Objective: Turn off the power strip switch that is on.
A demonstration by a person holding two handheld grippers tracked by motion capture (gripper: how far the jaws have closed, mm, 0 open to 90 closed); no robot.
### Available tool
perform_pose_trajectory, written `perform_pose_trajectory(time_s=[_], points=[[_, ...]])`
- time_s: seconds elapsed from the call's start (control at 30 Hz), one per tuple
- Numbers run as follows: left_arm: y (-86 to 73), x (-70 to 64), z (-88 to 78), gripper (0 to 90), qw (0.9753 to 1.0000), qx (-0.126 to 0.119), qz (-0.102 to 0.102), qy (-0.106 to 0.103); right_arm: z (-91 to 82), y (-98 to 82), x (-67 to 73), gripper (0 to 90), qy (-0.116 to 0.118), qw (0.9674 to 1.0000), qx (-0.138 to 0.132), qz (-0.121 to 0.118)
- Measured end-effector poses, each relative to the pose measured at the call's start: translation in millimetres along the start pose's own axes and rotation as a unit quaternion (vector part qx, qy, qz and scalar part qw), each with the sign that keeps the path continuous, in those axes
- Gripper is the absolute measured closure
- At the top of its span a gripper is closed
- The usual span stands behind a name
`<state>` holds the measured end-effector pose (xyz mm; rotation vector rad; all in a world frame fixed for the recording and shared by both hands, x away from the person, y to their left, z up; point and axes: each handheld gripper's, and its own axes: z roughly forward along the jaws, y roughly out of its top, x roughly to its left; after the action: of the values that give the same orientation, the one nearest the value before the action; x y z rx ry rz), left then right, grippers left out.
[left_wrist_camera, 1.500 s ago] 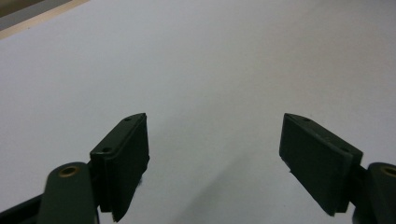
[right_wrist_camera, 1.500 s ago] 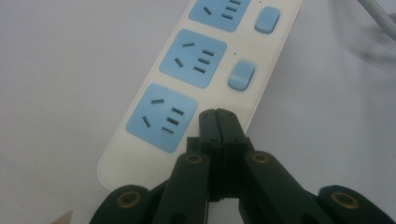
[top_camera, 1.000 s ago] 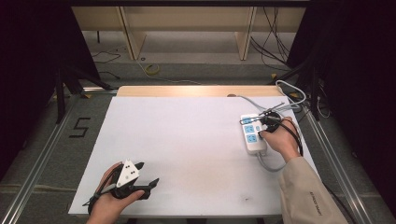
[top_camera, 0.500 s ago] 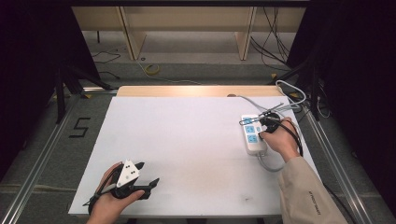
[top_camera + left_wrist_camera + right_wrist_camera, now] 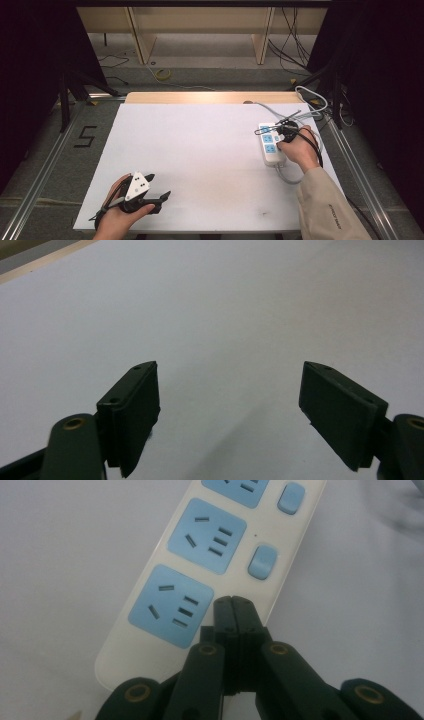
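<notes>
A white power strip with blue sockets lies at the right of the white table. In the right gripper view the power strip shows blue sockets, each with a blue switch beside it. My right gripper is shut, its tips over the strip's right edge beside the nearest socket; whether a switch lies under them is hidden. From above, the right gripper is held over the strip. My left gripper rests near the front left edge, and in its own view the left gripper is open over bare table.
The strip's grey cable loops off the table's back right corner. A wooden strip runs along the far edge. Metal rails flank the table, and shelving legs stand on the floor behind.
</notes>
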<state>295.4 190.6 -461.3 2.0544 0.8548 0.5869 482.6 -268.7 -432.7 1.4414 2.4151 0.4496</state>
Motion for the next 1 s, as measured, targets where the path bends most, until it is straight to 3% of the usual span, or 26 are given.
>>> perform_pose_trajectory(time_s=[0.2,0.53,0.8,1.0], points=[[0.1,-0.2,0.0,24.3,1.0000,0.000,0.000,0.000,0.4,0.7,-3.0,90.0,0.011,0.9999,0.003,0.013],[0.1,-0.4,0.0,24.3,1.0000,0.000,0.000,0.001,1.4,1.2,-2.7,90.0,0.009,0.9998,0.007,0.017],[0.3,-0.4,-0.1,24.3,1.0000,0.000,0.000,0.001,1.3,2.1,-0.6,90.0,0.001,0.9999,0.010,0.006],[0.1,0.6,-0.3,24.3,1.0000,0.002,0.000,0.001,1.1,-0.9,-1.7,90.0,0.004,0.9999,-0.002,0.011]])
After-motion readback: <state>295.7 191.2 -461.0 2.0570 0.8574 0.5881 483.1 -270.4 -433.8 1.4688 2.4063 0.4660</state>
